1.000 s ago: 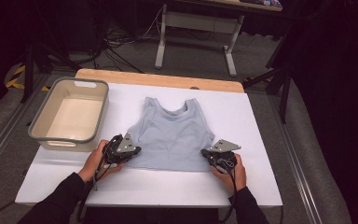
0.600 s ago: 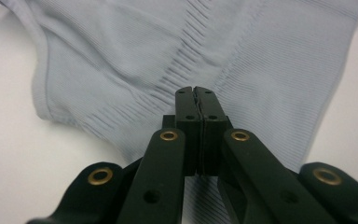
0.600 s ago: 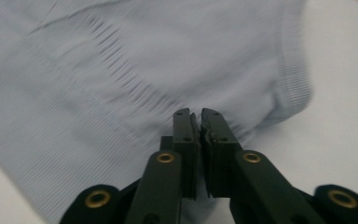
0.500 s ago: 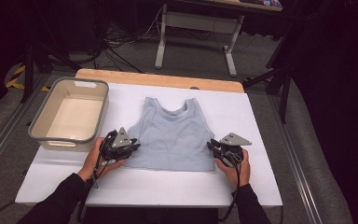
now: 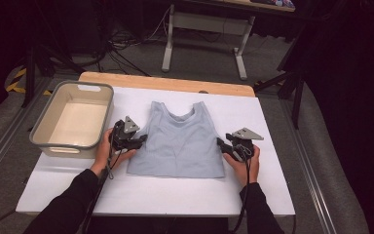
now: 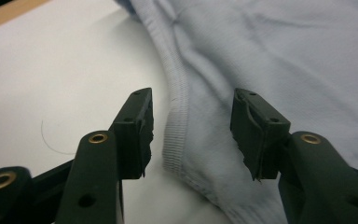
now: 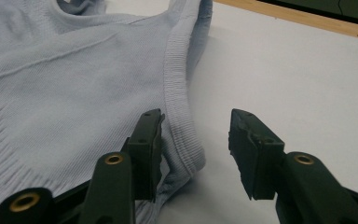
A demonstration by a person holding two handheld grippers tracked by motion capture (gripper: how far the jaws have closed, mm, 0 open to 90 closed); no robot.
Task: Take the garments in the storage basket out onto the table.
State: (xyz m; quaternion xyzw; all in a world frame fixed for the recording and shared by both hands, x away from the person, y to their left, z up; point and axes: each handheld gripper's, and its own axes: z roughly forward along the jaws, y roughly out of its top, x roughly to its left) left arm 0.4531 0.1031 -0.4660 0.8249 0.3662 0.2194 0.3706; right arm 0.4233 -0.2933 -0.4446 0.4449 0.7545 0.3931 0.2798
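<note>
A light blue sleeveless top point(image 5: 180, 141) lies flat in the middle of the white table point(image 5: 272, 122), neckline away from me. My left gripper point(image 5: 139, 140) sits at the top's left side. In the left gripper view its jaws point(image 6: 193, 107) stand open, with the ribbed armhole edge of the top point(image 6: 270, 51) between them and untouched. My right gripper point(image 5: 222, 145) sits at the top's right side. It point(image 7: 196, 126) stands open over the armhole's lower corner of the top point(image 7: 74, 74). Both pairs of jaws have just been opening, and neither presses on the cloth.
A grey bin point(image 5: 63, 148), nothing inside, stands on the table's left part, close to my left hand. A wooden strip point(image 5: 165, 83) borders the table's far edge. Bare white table lies to the right of the top and along the near edge.
Both grippers were shut near the top's lower corners. They have moved away from me along its sides and their jaws have opened, leaving the cloth flat.
</note>
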